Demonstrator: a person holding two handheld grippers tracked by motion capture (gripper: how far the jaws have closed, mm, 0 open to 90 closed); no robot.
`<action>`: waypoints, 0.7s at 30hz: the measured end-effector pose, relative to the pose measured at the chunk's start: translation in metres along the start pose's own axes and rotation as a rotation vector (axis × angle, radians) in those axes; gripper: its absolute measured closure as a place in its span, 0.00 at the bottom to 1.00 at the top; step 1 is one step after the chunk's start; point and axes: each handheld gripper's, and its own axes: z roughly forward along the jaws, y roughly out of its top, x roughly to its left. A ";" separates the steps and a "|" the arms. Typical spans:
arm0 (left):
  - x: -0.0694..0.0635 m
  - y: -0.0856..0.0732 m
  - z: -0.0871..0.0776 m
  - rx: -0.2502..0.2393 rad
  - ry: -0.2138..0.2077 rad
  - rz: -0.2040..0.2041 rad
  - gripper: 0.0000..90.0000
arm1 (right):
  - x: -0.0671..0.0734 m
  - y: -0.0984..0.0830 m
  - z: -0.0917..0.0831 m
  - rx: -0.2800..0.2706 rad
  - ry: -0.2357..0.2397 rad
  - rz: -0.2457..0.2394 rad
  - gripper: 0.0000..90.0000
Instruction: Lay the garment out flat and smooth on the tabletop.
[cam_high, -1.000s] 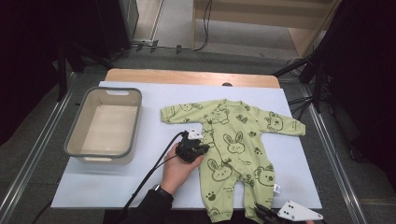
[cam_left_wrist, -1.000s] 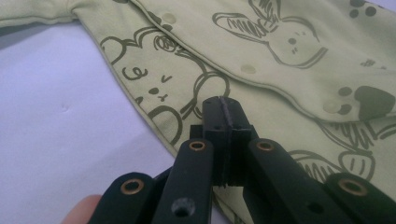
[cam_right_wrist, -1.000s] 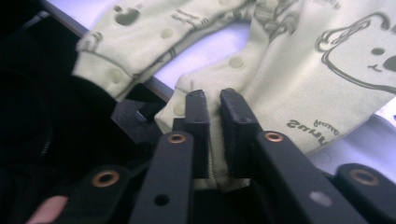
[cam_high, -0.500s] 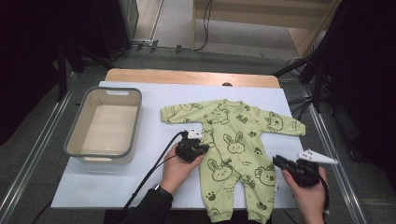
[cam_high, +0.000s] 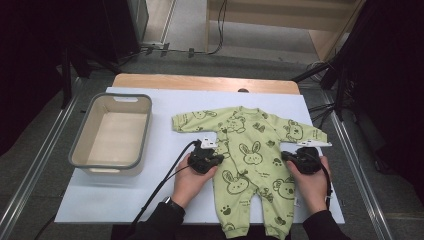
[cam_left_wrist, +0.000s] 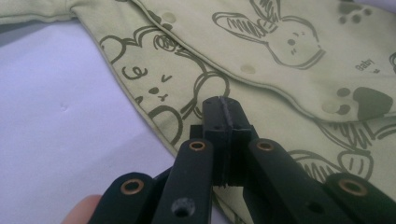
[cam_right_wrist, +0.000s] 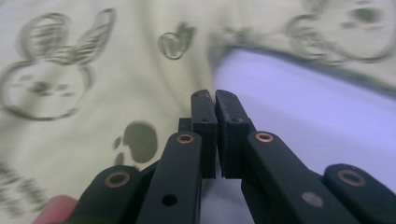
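Spanning the middle of the white table cover (cam_high: 125, 200) is a green printed baby romper (cam_high: 250, 150), laid flat beside the grey basin (cam_high: 111, 131) at the left, flanked by the left gripper (cam_high: 206, 157) at its left side edge and the right gripper (cam_high: 302, 161) at its right. Both sets of jaws are seen closed in the gripper views — the right having just been closing, with no cloth visibly caught between them. A dragged or bunched garment is judged likely if closed jaws are pushed across it; the high view leaves both jaw states unclear.
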 end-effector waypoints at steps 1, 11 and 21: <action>0.000 0.000 0.000 0.000 0.002 0.000 1.00 | -0.004 0.000 -0.002 -0.009 -0.008 0.015 0.95; 0.003 0.001 -0.001 0.005 -0.017 -0.024 1.00 | -0.014 -0.009 -0.024 -0.082 0.054 0.047 0.75; 0.001 0.000 -0.001 0.000 -0.003 -0.014 1.00 | -0.071 0.025 -0.019 -0.108 -0.092 0.152 0.69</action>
